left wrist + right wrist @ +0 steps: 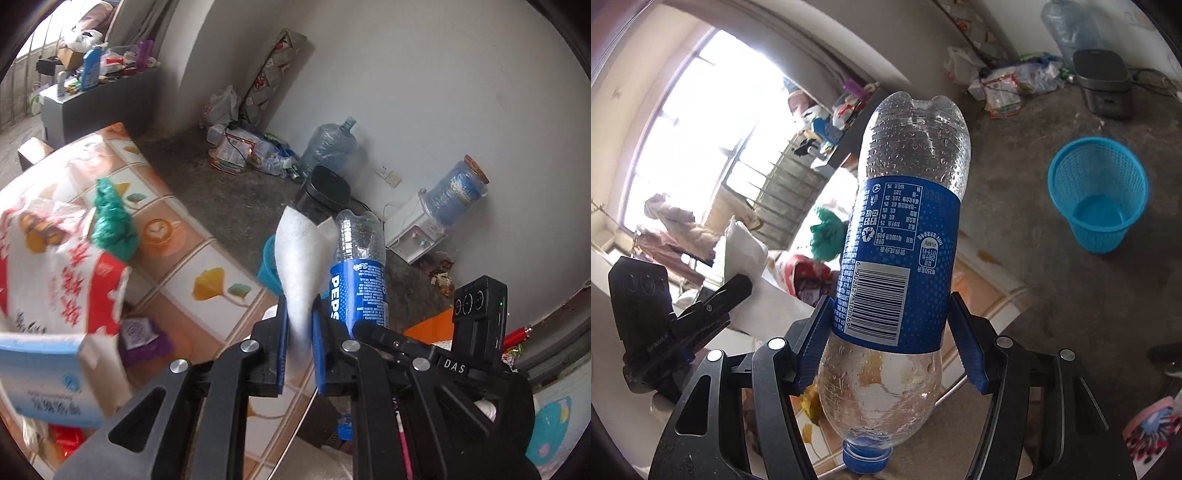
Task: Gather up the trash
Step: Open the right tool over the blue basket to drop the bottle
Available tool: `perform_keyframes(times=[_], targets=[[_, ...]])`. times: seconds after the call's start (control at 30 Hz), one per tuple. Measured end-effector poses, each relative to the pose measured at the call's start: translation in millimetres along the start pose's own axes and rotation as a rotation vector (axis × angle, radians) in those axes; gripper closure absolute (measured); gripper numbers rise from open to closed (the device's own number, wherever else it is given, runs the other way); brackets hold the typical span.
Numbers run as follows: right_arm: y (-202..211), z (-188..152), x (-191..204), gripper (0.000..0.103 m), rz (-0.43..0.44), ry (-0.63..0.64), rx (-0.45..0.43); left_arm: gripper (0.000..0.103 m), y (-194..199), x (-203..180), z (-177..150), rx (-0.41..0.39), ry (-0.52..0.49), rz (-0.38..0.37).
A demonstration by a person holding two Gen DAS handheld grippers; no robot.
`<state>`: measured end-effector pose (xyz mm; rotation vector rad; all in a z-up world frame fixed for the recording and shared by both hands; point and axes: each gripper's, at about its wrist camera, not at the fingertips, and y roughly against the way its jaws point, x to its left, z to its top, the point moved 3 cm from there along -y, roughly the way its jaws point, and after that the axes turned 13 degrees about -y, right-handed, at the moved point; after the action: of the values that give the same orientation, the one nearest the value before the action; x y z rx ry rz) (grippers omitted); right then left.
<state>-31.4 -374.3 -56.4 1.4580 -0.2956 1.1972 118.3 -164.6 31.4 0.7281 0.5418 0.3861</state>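
In the left wrist view the white tissue (299, 266) hides most of the blue basket (266, 268), and the red-printed bag (55, 266) is motion-blurred.

A see-through Pepsi bottle (901, 266) with a blue label and blue cap is hanging upside down in the air, cap pointing down. A white tissue (301, 266) is sticking up, folded. A blue basket (1099, 194) is standing empty on the floor.
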Motion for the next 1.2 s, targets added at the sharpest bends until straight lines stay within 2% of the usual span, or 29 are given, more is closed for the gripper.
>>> perform_keyframes(times=[0.1,0.23,0.37,0.47,0.53,0.57,0.6,0.73,0.87,1.03,1.2], targets=[[0,40,-31,0.044,0.028,-0.129,-0.031,0.092,-60,-18,49,0.071,-0.063,-0.007],[-20,91,-81,0.044,0.032,-0.306,-0.045,0.092,-156,-31,95,0.186,-0.068,-0.067],[-56,135,-139,0.044,0.024,-0.469,-0.014,0.092,-249,-39,120,0.283,-0.076,-0.080],[-83,164,-178,0.043,-0.017,-0.548,-0.007,0.090,-305,-44,129,0.320,-0.094,-0.067],[-96,181,-202,0.041,-0.060,-0.598,-0.022,0.076,-338,-50,134,0.356,-0.106,-0.093],[-103,189,-214,0.041,-0.074,-0.620,-0.020,0.061,-351,-52,136,0.364,-0.106,-0.103],[-107,194,-226,0.041,-0.094,-0.654,-0.031,0.053,-360,-54,138,0.361,-0.102,-0.103],[-114,207,-259,0.039,-0.151,-0.721,-0.079,0.047,-379,-56,140,0.357,-0.083,-0.112],[-109,206,-260,0.039,-0.163,-0.691,-0.113,0.046,-374,-57,138,0.346,-0.087,-0.122],[-83,191,-237,0.039,-0.213,-0.555,-0.175,0.046,-342,-61,142,0.282,-0.135,-0.097],[-68,176,-206,0.039,-0.285,-0.382,-0.236,0.045,-293,-66,140,0.203,-0.184,-0.085]])
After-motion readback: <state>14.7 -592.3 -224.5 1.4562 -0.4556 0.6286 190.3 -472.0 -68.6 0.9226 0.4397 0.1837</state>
